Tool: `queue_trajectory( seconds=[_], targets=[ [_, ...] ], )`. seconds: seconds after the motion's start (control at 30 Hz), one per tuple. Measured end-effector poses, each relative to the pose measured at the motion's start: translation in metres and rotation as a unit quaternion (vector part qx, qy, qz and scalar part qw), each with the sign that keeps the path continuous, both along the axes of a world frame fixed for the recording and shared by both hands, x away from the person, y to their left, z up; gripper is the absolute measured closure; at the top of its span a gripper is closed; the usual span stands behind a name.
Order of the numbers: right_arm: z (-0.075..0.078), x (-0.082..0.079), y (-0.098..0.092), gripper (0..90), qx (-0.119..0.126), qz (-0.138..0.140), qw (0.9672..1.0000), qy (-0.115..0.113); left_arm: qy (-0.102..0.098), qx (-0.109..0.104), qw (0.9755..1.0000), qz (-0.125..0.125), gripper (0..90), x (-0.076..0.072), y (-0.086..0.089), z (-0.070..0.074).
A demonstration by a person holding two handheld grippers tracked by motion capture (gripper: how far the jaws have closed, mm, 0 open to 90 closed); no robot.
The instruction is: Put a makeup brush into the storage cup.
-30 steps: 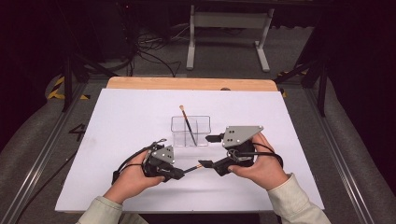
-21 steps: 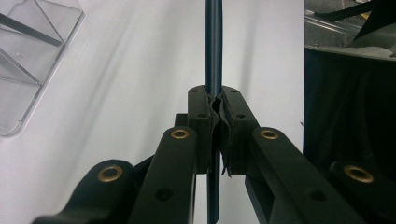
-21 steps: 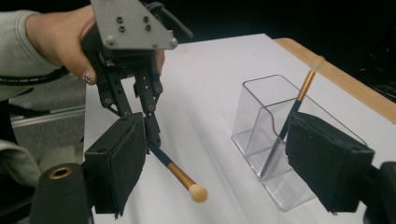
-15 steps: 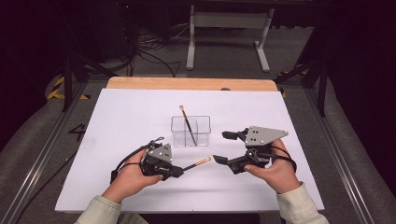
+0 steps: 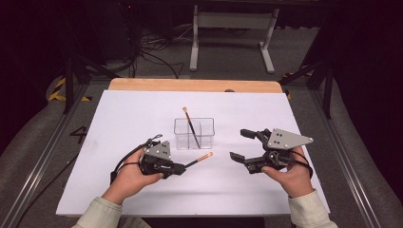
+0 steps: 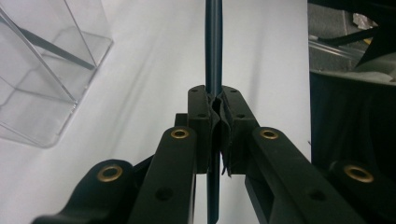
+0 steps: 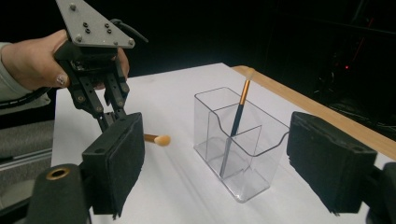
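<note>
Right claw (image 5: pixel 236 144) had pulled away to the right since the earlier frames. A second before, it sat tip to tip with the left claw (image 5: pixel 182 167) at the brush; now the two were well apart, with bare white surface (image 5: pixel 119 118) between. Its jaws stood wide with nothing between them, and they had opened only a touch over that second.

Left claw hadn't shifted. Jaws were clamped on the slim dark-handled brush with copper ferrule and pale bristle tip (image 5: pixel 201 158), which stuck out toward the right just in front of the clear plastic two-compartment box (image 5: pixel 205 126).

A second brush, dark handle and orange-gold ferrule (image 7: pixel 237 119), leaned in the box's left compartment as seen from the high view, tip above the rim.

Hard to see: in the left gripper view the held brush's handle (image 6: pixel 214 51) ran off the top edge, so its tip was cut off, and the box (image 6: pixel 32 93) was cropped at the left. In the right gripper view the right claw's near jaw hid the held brush's handle; just the bristle tip (image 7: pixel 161 139) poked out.

Materials: foam-like black pads on the right claw, grey triangular metal plate on the left claw (image 7: pixel 91 24), light wooden edge (image 5: pixel 190 85) past the white sheet.
</note>
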State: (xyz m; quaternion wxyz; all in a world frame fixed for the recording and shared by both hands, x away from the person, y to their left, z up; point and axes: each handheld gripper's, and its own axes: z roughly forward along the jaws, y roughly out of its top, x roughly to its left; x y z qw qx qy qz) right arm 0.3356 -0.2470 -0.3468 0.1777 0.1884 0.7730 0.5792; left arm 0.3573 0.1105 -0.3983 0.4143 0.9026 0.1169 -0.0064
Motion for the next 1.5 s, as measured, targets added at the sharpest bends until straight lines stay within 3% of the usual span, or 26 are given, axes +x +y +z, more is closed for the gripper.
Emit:
queue_trajectory(
  seconds=[0.23, 0.3, 0.47, 0.67, 0.9, 1.13, 1.23, 1.33, 1.43, 1.5],
  targets=[
    [-0.007, 0.000, -0.012, 20.0, 0.013, -0.017, 0.9998, 0.002, -0.015, -0.031, 0.9993, 0.010, 83.6, 0.004, -0.001, 0.003],
    [-0.010, 0.000, -0.014, 20.0, 0.011, -0.022, 0.9997, 0.005, -0.020, -0.050, 0.9984, 0.015, 83.6, 0.006, -0.002, 0.006],
    [-0.012, 0.000, -0.019, 20.0, 0.015, -0.029, 0.9994, 0.007, -0.030, -0.066, 0.9972, 0.017, 83.7, 0.008, -0.004, 0.009],
    [-0.014, -0.002, -0.026, 19.9, 0.020, -0.037, 0.9991, 0.007, -0.041, -0.098, 0.9941, 0.022, 83.7, 0.013, -0.009, 0.011],
    [-0.021, -0.001, -0.034, 19.9, 0.015, -0.046, 0.9987, 0.014, -0.049, -0.143, 0.9876, 0.042, 83.7, 0.020, -0.011, 0.014],
    [-0.026, -0.001, -0.044, 19.9, 0.021, -0.062, 0.9978, 0.010, -0.067, -0.173, 0.9803, 0.068, 83.6, 0.028, -0.013, 0.018],
    [-0.028, -0.001, -0.050, 17.9, 0.038, -0.074, 0.9965, 0.007, -0.072, -0.186, 0.9766, 0.080, 83.6, 0.033, -0.014, 0.020],
    [-0.030, 0.000, -0.055, 15.9, 0.048, -0.087, 0.9950, 0.000, -0.075, -0.191, 0.9747, 0.088, 83.6, 0.036, -0.015, 0.021],
    [-0.031, 0.001, -0.064, 15.9, 0.070, -0.111, 0.9913, 0.000, -0.077, -0.200, 0.9719, 0.097, 83.6, 0.040, -0.016, 0.023],
    [-0.032, 0.002, -0.069, 13.7, 0.071, -0.121, 0.9901, -0.004, -0.080, -0.205, 0.9704, 0.098, 83.6, 0.043, -0.017, 0.024]
  ],
)
